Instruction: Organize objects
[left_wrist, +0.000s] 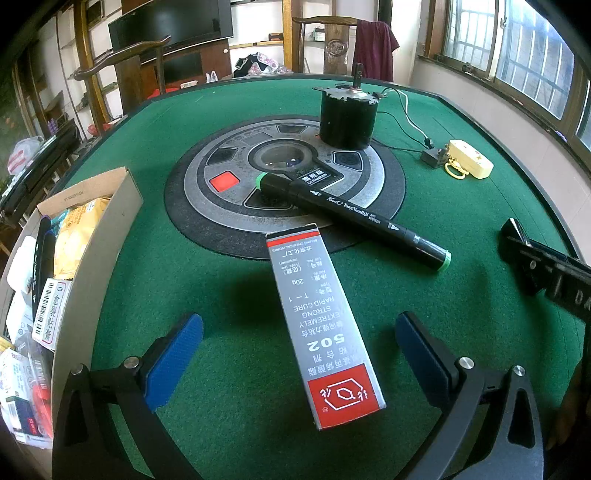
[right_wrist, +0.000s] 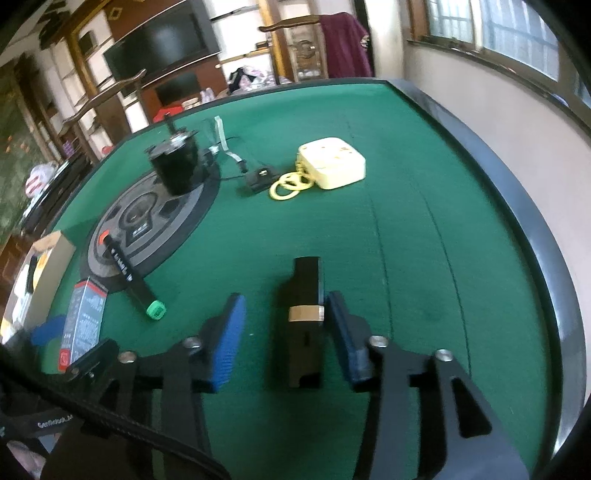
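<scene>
Left tongs (left_wrist: 299, 354) were spread wide, straddling the glue carton (left_wrist: 321, 328), pads clear of it on both sides. Carton lay flat on the green table (left_wrist: 461, 206), far end just onto the edge of the round centre panel (left_wrist: 284, 184). Black marker (left_wrist: 354, 218) lay diagonally across that panel's near rim, close beside the carton's far end. Cardboard box (left_wrist: 99, 236), already stuffed with packets and pens, sat left of the panel.

Right tongs (right_wrist: 284, 332) were also parted, with a black block with a tan band (right_wrist: 304, 321) lying on the table between them. It sat against or just beside the right pad; the left pad stood well off it. Not pinched.

Motor (left_wrist: 347, 114) stood on the far side of the panel, its wires trailing to a small plug; cream case (left_wrist: 471, 158) with yellow rings lay right of the panel.

Risks, judged:
- Closing the left tongs off-centre on the carton could twist it, since it lay skewed to the pads, and swing its far end into the marker.
- Thin card could crush under a hard squeeze.
- Box looked full, so a drop-in might perch on top or spill.
- Right tongs pulling away could drag the block if the right pad was touching.
</scene>
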